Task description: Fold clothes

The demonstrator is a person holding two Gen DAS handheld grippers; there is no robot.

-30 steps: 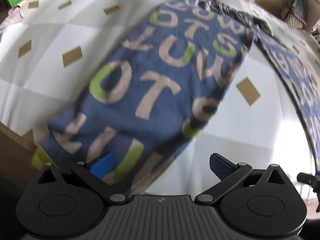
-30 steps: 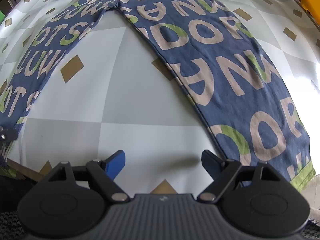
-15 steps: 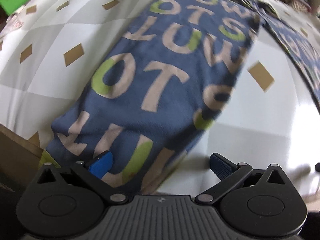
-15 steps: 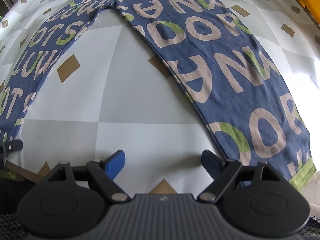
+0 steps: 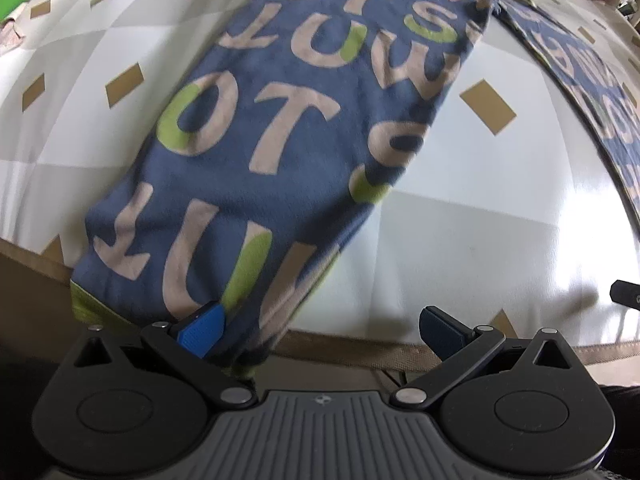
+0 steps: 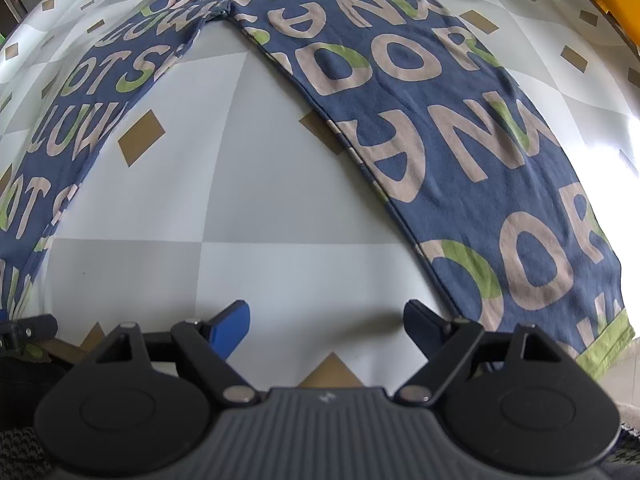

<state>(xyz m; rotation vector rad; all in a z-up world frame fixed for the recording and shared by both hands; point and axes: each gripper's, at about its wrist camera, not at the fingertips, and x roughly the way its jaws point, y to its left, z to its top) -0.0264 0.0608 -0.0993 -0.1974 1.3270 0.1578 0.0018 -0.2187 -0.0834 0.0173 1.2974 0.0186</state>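
Trousers spread flat, one cuff between wide-open left claw, right claw wide, empty

Trousers waistband cut off at twelve o'clock in the left wrist view, cuff hidden behind the left gripper body at seven o'clock, lettering softly blurred, far leg cropped at three o'clock.

Trousers spread on table, legs apart, cuffs at near edge.
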